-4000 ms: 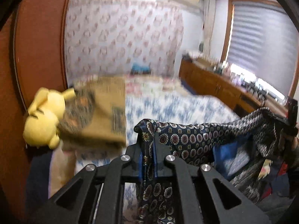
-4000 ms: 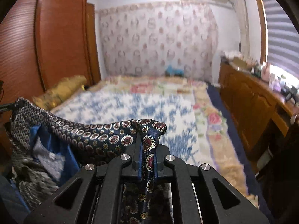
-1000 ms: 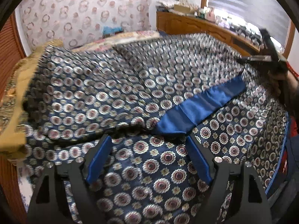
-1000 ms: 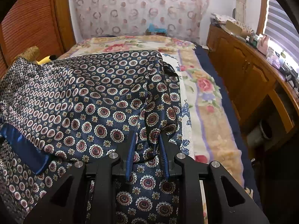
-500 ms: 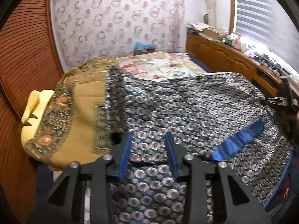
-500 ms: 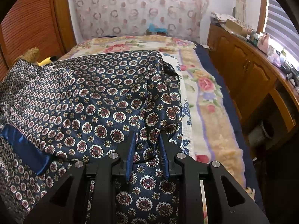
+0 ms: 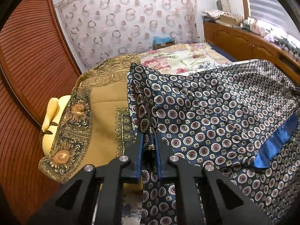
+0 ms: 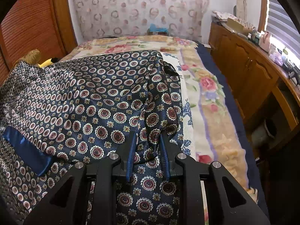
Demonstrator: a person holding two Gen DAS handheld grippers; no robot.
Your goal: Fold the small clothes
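A navy satin garment point(image 7: 215, 116) with a red-and-white medallion print lies spread on the bed, a plain blue band point(image 7: 275, 142) across it. My left gripper point(image 7: 148, 140) sits at the garment's left edge beside the tan cushion. Its jaws are closing, with a fold of the printed cloth pinched between the blue pads. In the right wrist view the same garment point(image 8: 84, 97) stretches off to the left, with the blue band point(image 8: 26, 150) low on that side. My right gripper point(image 8: 147, 140) is shut on a bunched fold at the garment's right edge.
A tan cushion with sunflower trim point(image 7: 105, 116) and a yellow plush toy point(image 7: 50, 120) lie left of the garment, against a wooden wardrobe point(image 7: 24, 56). The floral bedspread point(image 8: 206, 86) lies bare to the right. A wooden cabinet point(image 8: 243, 61) with clutter on top runs along the right wall.
The left gripper's jaws went from wide open to nearly together around the garment's left edge, and its view swung left toward the cushion. The right gripper kept still, holding its fold.
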